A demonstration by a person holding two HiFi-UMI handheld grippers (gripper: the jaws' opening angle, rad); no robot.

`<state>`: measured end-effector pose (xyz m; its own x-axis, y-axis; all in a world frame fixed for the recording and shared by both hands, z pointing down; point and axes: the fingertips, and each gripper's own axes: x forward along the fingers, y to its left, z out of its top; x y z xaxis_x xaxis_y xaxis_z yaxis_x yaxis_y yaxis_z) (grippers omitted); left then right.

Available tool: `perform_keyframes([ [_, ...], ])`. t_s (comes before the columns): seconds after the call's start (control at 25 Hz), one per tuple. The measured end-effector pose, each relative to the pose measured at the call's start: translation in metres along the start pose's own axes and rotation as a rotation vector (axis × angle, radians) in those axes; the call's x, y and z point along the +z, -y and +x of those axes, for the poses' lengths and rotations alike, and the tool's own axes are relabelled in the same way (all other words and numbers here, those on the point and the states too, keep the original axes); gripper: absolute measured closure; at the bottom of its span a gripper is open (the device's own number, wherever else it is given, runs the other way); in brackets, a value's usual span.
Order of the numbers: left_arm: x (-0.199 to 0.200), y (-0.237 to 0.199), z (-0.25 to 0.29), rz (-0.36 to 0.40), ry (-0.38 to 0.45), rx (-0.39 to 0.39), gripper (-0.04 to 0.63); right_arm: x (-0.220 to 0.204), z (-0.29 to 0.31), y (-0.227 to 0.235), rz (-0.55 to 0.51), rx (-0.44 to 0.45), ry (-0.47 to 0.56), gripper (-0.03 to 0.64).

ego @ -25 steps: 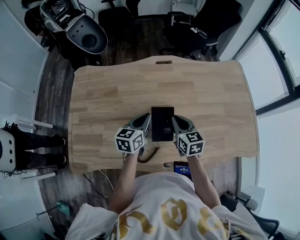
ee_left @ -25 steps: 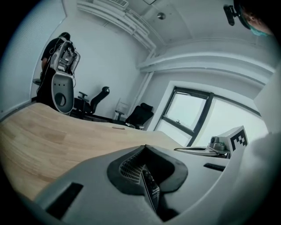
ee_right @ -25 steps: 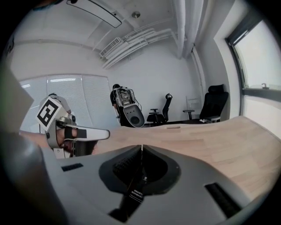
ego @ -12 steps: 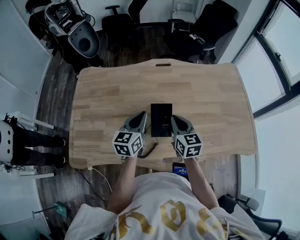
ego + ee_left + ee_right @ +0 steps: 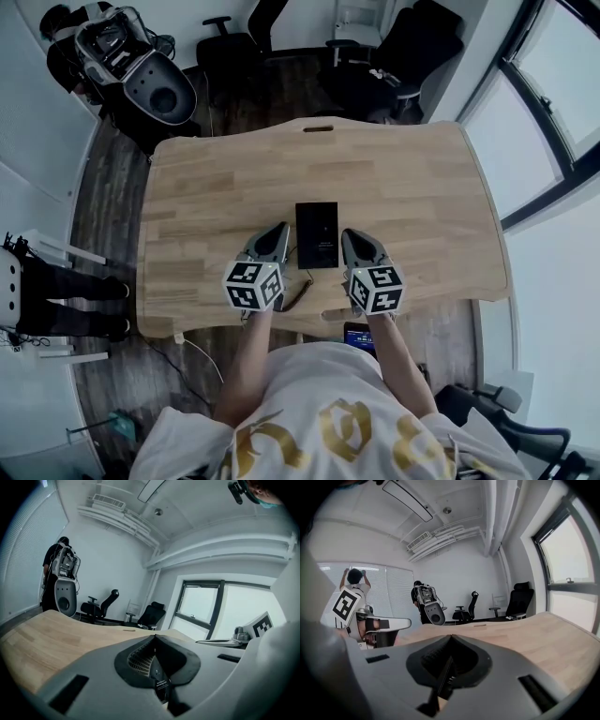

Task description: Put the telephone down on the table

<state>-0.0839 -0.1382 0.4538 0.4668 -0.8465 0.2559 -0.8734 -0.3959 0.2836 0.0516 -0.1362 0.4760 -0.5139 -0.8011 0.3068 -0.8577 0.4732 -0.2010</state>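
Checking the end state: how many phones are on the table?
1: the phone lies on the table, near its front edge. A lit screen past that edge may be another, off the table.

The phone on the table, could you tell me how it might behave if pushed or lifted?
The phone is a thin, flat slab lying on the table, so a push would probably slide it, not roll or tip it. It looks rigid, so likely stiff when lifted. Its smooth dark face may be slippery.
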Motion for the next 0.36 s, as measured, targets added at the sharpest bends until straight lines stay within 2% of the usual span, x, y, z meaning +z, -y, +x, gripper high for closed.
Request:
perform_keyframes([
  [0.36,-0.0039,0.0041,0.0040,-0.008,-0.013,-0.015,0.586,0.0005,-0.0028,0.0042,0.002,0.006,0.006,0.604],
])
